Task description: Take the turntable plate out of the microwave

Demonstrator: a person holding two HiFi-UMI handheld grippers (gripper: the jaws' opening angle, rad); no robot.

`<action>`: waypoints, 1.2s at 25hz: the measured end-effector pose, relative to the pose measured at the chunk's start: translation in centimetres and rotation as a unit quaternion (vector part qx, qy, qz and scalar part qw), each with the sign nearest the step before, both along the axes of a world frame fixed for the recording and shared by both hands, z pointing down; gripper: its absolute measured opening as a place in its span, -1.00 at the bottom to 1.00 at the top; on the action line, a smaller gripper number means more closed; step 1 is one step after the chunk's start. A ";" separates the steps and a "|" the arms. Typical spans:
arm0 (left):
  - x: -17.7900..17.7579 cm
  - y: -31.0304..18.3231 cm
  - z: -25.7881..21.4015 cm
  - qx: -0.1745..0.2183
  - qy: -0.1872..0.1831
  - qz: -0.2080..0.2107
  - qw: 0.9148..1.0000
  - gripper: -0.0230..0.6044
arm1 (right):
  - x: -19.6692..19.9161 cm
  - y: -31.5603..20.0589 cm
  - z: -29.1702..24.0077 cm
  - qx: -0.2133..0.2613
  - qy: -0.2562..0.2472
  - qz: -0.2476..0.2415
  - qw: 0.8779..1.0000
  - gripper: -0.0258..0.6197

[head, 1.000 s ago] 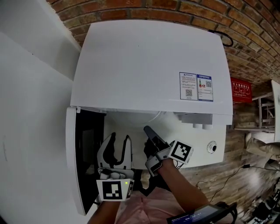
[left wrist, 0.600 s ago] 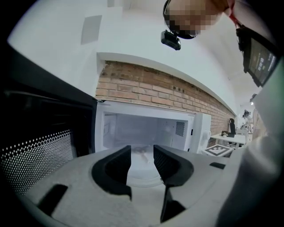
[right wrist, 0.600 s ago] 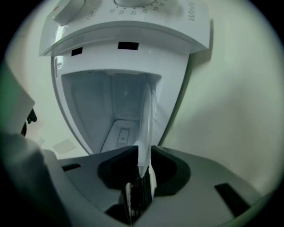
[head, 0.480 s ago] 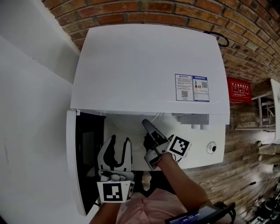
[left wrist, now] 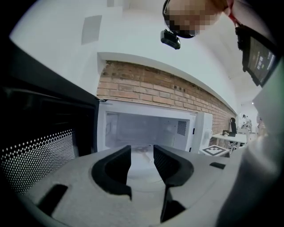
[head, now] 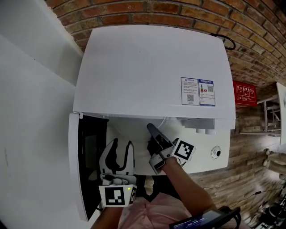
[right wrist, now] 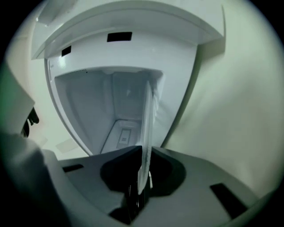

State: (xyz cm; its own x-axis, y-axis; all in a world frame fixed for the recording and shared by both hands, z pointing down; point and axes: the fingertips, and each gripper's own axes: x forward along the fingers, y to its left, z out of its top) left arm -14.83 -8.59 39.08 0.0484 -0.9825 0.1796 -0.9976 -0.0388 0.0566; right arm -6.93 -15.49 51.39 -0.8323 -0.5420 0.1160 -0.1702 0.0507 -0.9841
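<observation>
The white microwave (head: 152, 67) stands with its door (head: 73, 165) swung open to the left. My right gripper (head: 151, 128) reaches into the opening. In the right gripper view the glass turntable plate (right wrist: 147, 128) shows edge-on, its rim between the jaws of the right gripper (right wrist: 143, 153). These jaws have just been closing and now pinch the rim. My left gripper (head: 123, 142) hovers open and holding nothing in front of the opening, beside the door. In the left gripper view the left gripper (left wrist: 142, 153) faces the lit cavity (left wrist: 146, 128).
A brick wall (head: 178, 13) runs behind the microwave. A printed sticker (head: 198, 91) sits on its top, and a knob (head: 216, 152) on the control panel at the right. A red sign (head: 244, 93) hangs further right. White wall fills the left side.
My right gripper has edged slightly further toward the microwave opening. The left gripper has stayed where it was.
</observation>
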 end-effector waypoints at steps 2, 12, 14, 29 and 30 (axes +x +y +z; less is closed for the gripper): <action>-0.1 -0.1 0.0 0.000 0.000 0.000 1.000 -0.41 | 0.3 0.8 -0.1 -0.006 -0.004 0.002 1.000 -0.80; -0.3 -0.7 0.6 -0.006 0.000 -0.001 1.000 -0.41 | -0.6 0.2 -0.1 0.018 -0.048 -0.011 0.999 -0.62; -0.4 -0.8 0.6 -0.008 -0.001 -0.003 1.000 -0.41 | -1.1 -0.6 -0.1 0.023 -0.057 -0.015 0.998 -0.59; -1.0 0.6 -1.1 0.002 -0.021 -0.049 0.999 -0.41 | -1.7 -0.5 0.0 0.019 -0.060 -0.068 0.996 -0.82; -0.9 0.8 -1.3 0.003 -0.022 -0.054 0.998 -0.41 | -1.7 -0.1 -0.2 0.021 -0.061 -0.077 0.995 -0.82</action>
State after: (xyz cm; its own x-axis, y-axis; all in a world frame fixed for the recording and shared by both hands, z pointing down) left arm -15.73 -7.79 37.83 -0.0663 -0.9827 0.1731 -0.9975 0.0696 0.0134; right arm -8.59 -15.63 51.15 -0.9128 -0.4083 -0.0119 -0.0356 0.1083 -0.9935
